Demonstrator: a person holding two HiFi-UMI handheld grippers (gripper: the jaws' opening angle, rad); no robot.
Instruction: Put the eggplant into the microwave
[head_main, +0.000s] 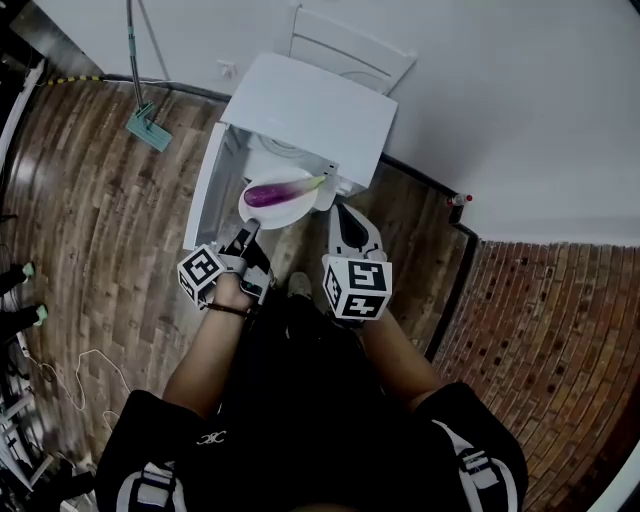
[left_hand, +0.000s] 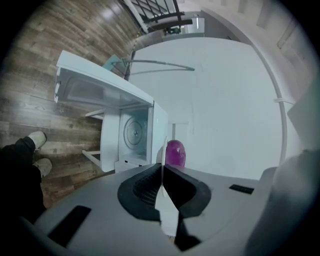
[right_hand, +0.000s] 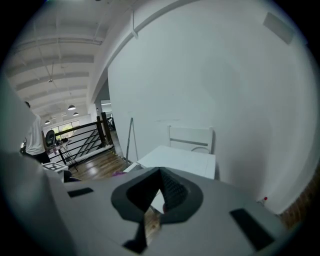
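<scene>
The purple eggplant (head_main: 280, 190) lies on a white plate (head_main: 292, 213) held just in front of the white microwave (head_main: 310, 110). Its door (head_main: 205, 190) hangs wide open to the left. My left gripper (head_main: 248, 228) is shut on the plate's near rim. In the left gripper view the plate's thin edge (left_hand: 164, 149) runs out between the pads of the left gripper (left_hand: 162, 167), with the eggplant (left_hand: 175, 152) beyond and the microwave cavity (left_hand: 134, 131) to its left. My right gripper (head_main: 338, 208) hovers by the plate's right edge; in its own view the right gripper (right_hand: 160, 172) has its tips together and holds nothing.
A white chair (head_main: 350, 45) stands against the wall behind the microwave. A mop (head_main: 148, 128) leans at the back left. A small red-capped bottle (head_main: 458, 200) sits by the wall on the right. My shoes (left_hand: 37, 137) are on the wooden floor near the microwave's stand.
</scene>
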